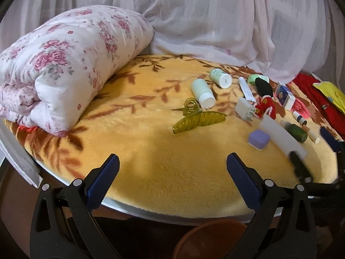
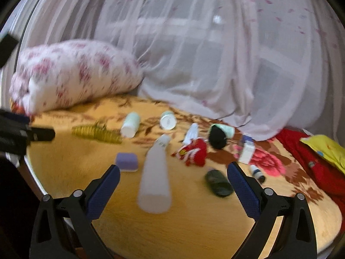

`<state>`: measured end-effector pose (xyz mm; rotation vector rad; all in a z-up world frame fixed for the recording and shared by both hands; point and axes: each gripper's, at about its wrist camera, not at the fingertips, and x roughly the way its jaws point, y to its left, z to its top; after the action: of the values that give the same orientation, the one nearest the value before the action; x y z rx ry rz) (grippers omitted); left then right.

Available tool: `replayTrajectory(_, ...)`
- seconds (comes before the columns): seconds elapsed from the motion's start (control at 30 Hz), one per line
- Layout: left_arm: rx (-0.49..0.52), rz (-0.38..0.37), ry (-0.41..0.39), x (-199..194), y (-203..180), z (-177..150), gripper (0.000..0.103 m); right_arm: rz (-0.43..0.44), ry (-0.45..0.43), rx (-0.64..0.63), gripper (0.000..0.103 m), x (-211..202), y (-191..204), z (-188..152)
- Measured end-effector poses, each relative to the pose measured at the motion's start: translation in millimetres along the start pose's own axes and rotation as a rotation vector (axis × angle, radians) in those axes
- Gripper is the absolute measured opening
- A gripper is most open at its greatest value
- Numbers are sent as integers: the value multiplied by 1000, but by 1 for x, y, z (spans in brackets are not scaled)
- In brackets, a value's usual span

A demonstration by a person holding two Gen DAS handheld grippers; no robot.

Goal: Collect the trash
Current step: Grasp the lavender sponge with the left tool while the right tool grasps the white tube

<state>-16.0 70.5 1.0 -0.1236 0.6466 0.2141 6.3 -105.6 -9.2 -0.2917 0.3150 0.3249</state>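
A frosted white plastic bottle [image 2: 155, 172] lies on the yellow blanket [image 1: 161, 172], its wide end toward me. My right gripper [image 2: 173, 185] is open, and the bottle sits between and just ahead of its blue pads. In the left wrist view the same bottle [image 1: 278, 133] lies at the right, with one of the right gripper's fingers [image 1: 298, 164] blurred at its near end. My left gripper [image 1: 172, 172] is open and holds nothing, low over the bed's front edge. A brown bin [image 1: 209, 239] stands below that edge.
Scattered on the blanket are a purple box [image 1: 258, 139], a dark green bottle [image 1: 298, 130], an olive hair claw [image 1: 198, 118], two pale green bottles [image 1: 202, 93], a white charger [image 1: 244, 109] and a red knitted piece [image 1: 266, 105]. A rolled floral quilt [image 1: 64, 64] fills the left.
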Motion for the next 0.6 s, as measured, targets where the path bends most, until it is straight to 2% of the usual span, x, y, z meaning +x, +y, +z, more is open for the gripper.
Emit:
replayTrajectory(0.07, 2, -7, -4, -1, -1, 0, 97, 19, 19, -20, 96, 9, 6, 0)
replayTrajectory(0.1, 2, -11, -3, -1, -1, 0, 97, 25, 38, -26, 86, 14, 8, -1)
replayTrajectory(0.17, 7, -17, 0, -1, -3, 0, 97, 64, 98, -20, 56, 29, 7, -3)
replayTrajectory(0.2, 9, -19, 3, 0, -5, 0, 97, 108, 145, 1, 26, 39, 4, -5)
replayTrajectory(0.23, 12, -21, 5, 1, -6, 0, 97, 140, 178, 36, 28, 45, 0, -7)
replayTrajectory(0.3, 18, -26, 10, 2, -9, 0, 97, 157, 161, 86, 26, 44, -5, -9)
replayTrajectory(0.4, 32, -67, 18, 7, -19, 2, 97, 134, 134, 69, 26, 31, -8, -5)
replayTrajectory(0.6, 133, -219, 4, 20, -58, 9, 97, 67, 49, 129, 26, -8, -43, 11)
